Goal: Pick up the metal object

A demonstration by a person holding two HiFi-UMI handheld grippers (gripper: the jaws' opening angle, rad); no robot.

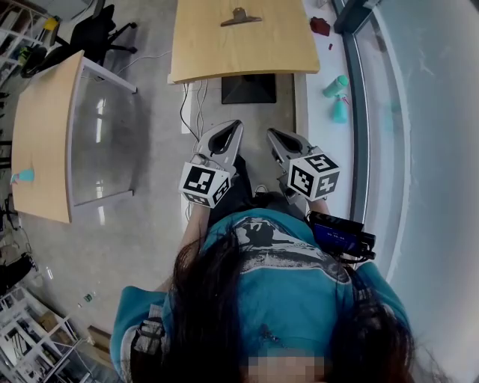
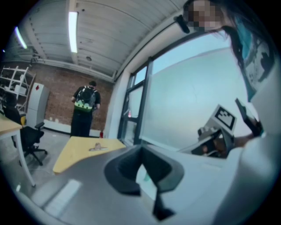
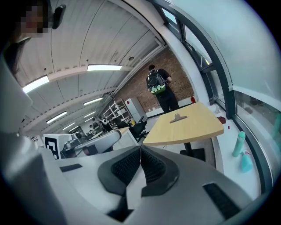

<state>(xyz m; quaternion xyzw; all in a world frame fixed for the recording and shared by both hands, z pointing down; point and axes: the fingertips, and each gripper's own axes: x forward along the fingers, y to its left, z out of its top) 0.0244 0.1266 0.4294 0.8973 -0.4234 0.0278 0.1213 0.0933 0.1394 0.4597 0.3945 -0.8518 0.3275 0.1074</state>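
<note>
Our left gripper (image 1: pixel 237 124) and right gripper (image 1: pixel 272 133) are closed, empty; top-center, the clip-looking metal object (image 1: pixel 241 16) might skid if bumped unopened.

The wooden table (image 1: pixel 247 52) runs off the head view's top edge.

We see a light wooden desk (image 1: pixel 224 45) far ahead and a second desk (image 1: pixel 41 142) at left, with a black office chair (image 1: pixel 101 34) beyond it. Two teal bottles (image 1: pixel 335 86) sit near the window (image 1: pixel 419 112) at right. A person with a backpack (image 3: pixel 159 90) stands by the far brick wall (image 3: pixel 179 72).
</note>
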